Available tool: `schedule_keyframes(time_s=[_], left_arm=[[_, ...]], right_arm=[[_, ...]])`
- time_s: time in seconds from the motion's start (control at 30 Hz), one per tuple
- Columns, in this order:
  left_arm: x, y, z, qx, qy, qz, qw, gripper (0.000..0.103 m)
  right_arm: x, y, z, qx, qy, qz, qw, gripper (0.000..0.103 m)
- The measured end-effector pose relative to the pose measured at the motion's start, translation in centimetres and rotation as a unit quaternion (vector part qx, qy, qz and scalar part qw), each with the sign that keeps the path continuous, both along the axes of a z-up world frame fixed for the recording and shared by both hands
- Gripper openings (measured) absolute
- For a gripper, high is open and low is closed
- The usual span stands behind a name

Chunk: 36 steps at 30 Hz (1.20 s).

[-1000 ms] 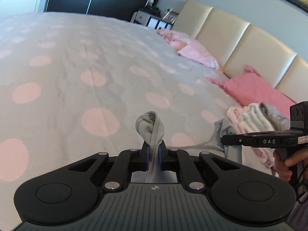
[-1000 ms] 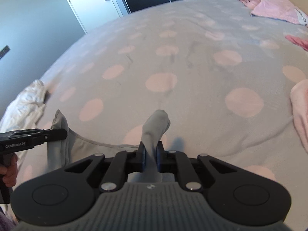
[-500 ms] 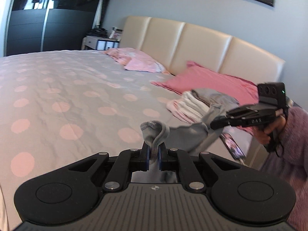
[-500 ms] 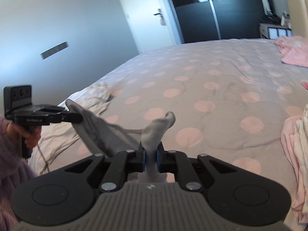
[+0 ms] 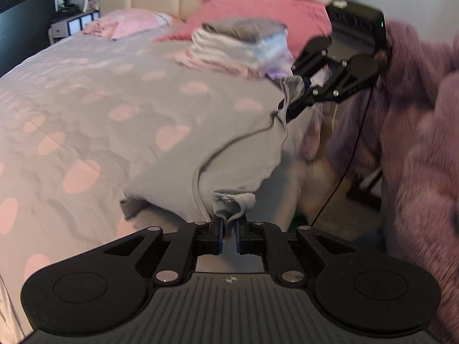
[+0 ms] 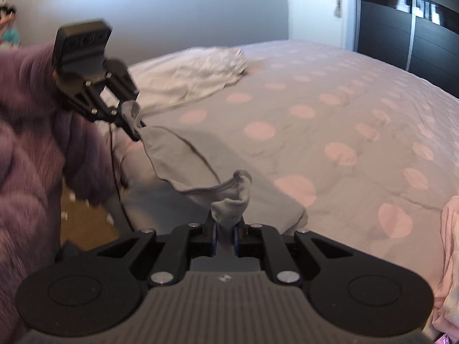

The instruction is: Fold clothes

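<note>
A grey garment [image 5: 229, 154] hangs stretched in the air between my two grippers, above the near edge of the bed. My left gripper [image 5: 228, 236] is shut on one bunched corner of it. Across from it the right gripper [image 5: 289, 109] pinches the opposite corner. In the right wrist view the right gripper [image 6: 225, 236] is shut on a grey wad of the grey garment [image 6: 172, 154], and the left gripper [image 6: 130, 127] holds the far corner up at the left. The cloth sags in the middle; its lower part is hidden behind the gripper bodies.
A grey bedspread with pink dots [image 5: 86, 109] fills the view. A stack of folded clothes [image 5: 241, 46] lies by pink pillows [image 5: 258, 8] at the headboard. Rumpled white cloth [image 6: 195, 77] sits at the bed's other end. A purple fuzzy sleeve [image 5: 416, 143] is close at right.
Both grippers have lifted the garment off the bed and pulled back to the bed's edge, turning to face each other. The cloth now hangs between them.
</note>
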State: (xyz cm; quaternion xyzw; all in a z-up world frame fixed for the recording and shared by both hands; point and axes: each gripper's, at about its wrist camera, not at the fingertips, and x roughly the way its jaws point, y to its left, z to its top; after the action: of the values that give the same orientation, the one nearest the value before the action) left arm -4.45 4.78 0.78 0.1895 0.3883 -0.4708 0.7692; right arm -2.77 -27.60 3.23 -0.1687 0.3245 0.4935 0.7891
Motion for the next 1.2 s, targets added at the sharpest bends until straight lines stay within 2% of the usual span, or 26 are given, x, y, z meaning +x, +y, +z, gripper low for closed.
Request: schedule_keyframes(time_s=[0.17, 0.33, 0.4, 0.5, 0.6, 0.7, 0.77, 0.87, 0.93, 1.07, 1.2], left_arm=[[-1.4, -1.1, -3.1, 0.07, 0.001, -0.039, 0.9968, 0.005], [-1.8, -2.1, -5.2, 0.115, -0.008, -0.059, 0.9916, 0.005], [-1.9, -2.4, -5.7, 0.128, -0.007, -0.065, 0.9896, 0.005], [-2.3, -2.6, -5.9, 0.144, -0.011, -0.076, 0.9865, 0.006], [-2.6, -2.7, -6.1, 0.154, -0.007, -0.085, 0.9843, 0.012], [-3.0, -2.6, -5.8, 0.148, 0.013, -0.099, 0.9839, 0.019], [-3.3, -2.5, -5.6, 0.144, 0.026, -0.109, 0.9832, 0.029], [-4.3, -2.7, -5.3, 0.147, 0.033, -0.135, 0.9794, 0.033], [-4.6, -2.5, -4.7, 0.134, 0.033, -0.134, 0.9813, 0.033], [-3.8, -1.4, -2.5, 0.073, 0.04, -0.097, 0.9918, 0.033], [-2.0, -0.3, -0.5, 0.009, 0.031, -0.034, 0.9989, 0.033]], right_arm=[[-1.4, 1.6, -2.9, -0.068, -0.001, 0.044, 0.997, 0.013], [-2.5, 2.9, -5.3, -0.125, -0.005, 0.075, 0.989, 0.018], [-2.9, 3.3, -5.7, -0.132, 0.002, 0.085, 0.988, 0.027], [-3.2, 3.6, -6.1, -0.141, 0.014, 0.095, 0.985, 0.027], [-3.3, 3.9, -6.4, -0.149, 0.025, 0.102, 0.983, 0.029], [-3.8, 3.8, -6.3, -0.153, 0.043, 0.109, 0.981, 0.034], [-4.0, 3.9, -6.0, -0.155, 0.055, 0.117, 0.979, 0.038], [-4.4, 4.0, -5.4, -0.156, 0.079, 0.133, 0.976, 0.041], [-4.7, 3.8, -4.7, -0.152, 0.09, 0.144, 0.974, 0.04], [-4.9, 3.1, -2.6, -0.121, 0.085, 0.137, 0.979, 0.04], [-3.6, 2.7, -0.7, -0.079, 0.05, 0.072, 0.993, 0.039]])
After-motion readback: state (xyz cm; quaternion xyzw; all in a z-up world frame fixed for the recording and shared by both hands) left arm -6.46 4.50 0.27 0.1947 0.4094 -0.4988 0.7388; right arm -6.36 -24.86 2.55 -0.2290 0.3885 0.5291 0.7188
